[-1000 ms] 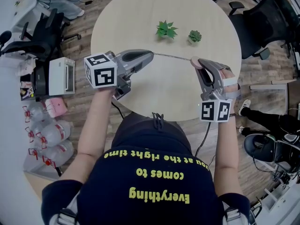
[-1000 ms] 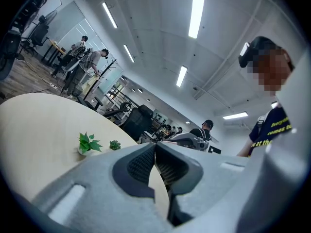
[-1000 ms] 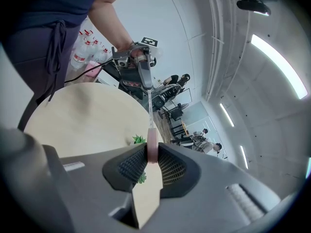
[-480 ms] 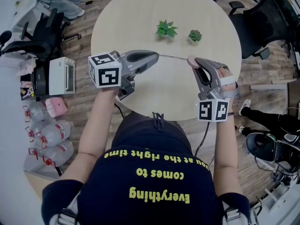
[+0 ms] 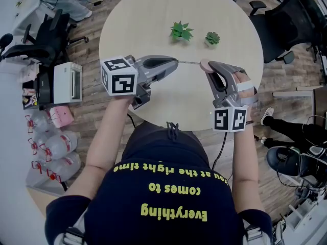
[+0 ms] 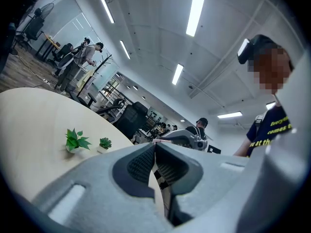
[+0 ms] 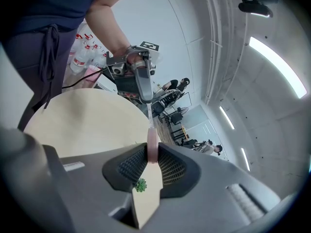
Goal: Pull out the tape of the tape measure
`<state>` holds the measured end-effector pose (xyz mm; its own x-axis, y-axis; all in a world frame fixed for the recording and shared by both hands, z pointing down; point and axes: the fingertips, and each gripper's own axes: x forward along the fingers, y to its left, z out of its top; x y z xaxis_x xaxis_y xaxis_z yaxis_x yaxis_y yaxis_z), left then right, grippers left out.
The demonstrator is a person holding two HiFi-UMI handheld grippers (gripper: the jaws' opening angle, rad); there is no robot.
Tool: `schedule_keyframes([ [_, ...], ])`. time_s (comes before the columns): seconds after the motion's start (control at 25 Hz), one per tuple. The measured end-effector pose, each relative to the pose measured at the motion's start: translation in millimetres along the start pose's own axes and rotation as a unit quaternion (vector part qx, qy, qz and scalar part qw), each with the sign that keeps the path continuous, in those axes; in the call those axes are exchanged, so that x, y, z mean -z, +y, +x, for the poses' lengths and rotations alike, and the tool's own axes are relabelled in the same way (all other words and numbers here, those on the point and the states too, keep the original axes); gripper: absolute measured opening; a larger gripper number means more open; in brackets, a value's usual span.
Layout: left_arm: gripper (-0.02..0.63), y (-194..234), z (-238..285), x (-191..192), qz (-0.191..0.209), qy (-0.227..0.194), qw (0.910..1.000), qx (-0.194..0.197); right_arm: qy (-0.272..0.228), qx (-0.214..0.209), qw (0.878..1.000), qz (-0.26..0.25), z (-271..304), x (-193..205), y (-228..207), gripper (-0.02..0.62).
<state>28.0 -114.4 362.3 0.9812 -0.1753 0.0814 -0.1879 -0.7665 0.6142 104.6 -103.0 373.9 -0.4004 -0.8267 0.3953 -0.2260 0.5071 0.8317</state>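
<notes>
Left claw [image 5: 175, 62] is pinching the free end of the tape [image 5: 191, 63], jaws fully together. Right claw [image 5: 209, 69] is clamping the pinkish tape measure [image 5: 205, 64] by its flat faces, pads pressing on the body. Both are hovering above the table [image 5: 153, 14], near its front edge, and a short run of tape is stretching between them, touching nothing. Judgement: the opposed grips are letting one hand pull against the other, so the tape is drawing straight from the case instead of dragging on the surface. The round, pale-wood table is carrying only a larger potted plant [image 5: 181, 32] and a smaller plant [image 5: 212, 38], both well beyond the claws. The room is reading as an open office: office chairs [image 5: 288, 19] are standing around, water bottles [image 5: 53, 147] are lying on the plank floor at left, and strip lights [image 6: 197, 8] are running overhead.
</notes>
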Motion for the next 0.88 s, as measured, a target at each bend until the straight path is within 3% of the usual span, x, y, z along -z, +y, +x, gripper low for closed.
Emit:
schedule_keyframes([
  [0.88,0.009,-8.4,15.8,2.5,0.004,0.012,0.9998,0.014,-0.031,-0.008,0.999,0.0,9.7,-26.8,6.3,0.081],
])
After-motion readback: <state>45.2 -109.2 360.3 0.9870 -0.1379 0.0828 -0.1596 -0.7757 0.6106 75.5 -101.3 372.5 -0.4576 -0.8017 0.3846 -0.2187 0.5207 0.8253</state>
